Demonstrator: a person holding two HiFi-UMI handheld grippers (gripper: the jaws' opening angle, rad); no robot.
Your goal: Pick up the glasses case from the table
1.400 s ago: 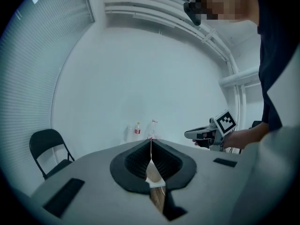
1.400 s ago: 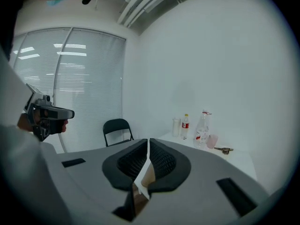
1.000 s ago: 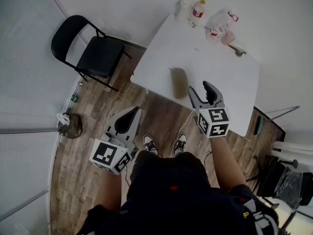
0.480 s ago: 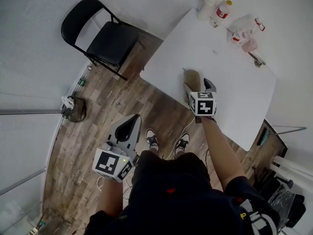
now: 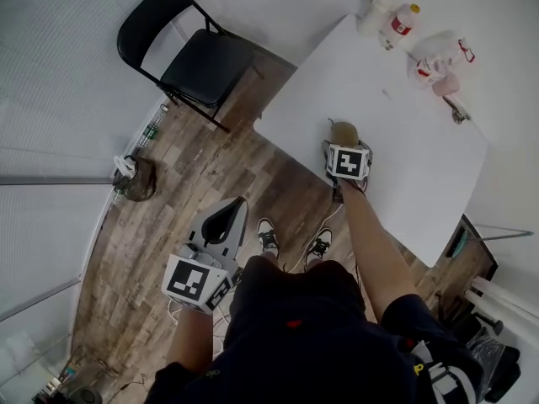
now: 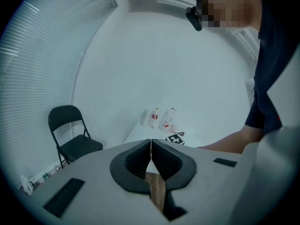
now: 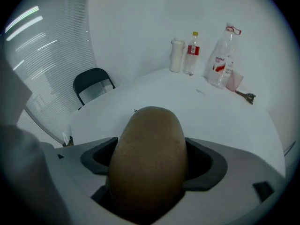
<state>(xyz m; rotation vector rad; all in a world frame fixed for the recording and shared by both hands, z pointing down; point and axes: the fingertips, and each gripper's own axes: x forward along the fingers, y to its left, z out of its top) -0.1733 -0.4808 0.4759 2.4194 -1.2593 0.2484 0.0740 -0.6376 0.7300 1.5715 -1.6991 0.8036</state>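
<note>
The glasses case (image 5: 344, 130), a brown rounded oblong, lies near the front edge of the white table (image 5: 413, 175). My right gripper (image 5: 342, 144) has come down over it, pointing steeply down. In the right gripper view the case (image 7: 150, 125) fills the gap of the right gripper (image 7: 152, 159), whose jaws are opening wide on either side of it without pressing. The case rests on the table (image 7: 234, 125). My left gripper (image 5: 234, 209) hangs low over the wooden floor, away from the table. The left gripper (image 6: 151, 143) is shut, pads meeting, with nothing between them.
Several bottles (image 5: 402, 22) and a pink cup stand at the table's far corner, with bottles (image 7: 190, 53) and keys (image 7: 246, 96) beyond the case. A black folding chair (image 5: 198, 57) stands left of the table. A small bag (image 5: 135, 179) lies on the floor.
The right gripper dropped from beside the case onto it, and its jaws spread around the case. The left gripper sank a little.
</note>
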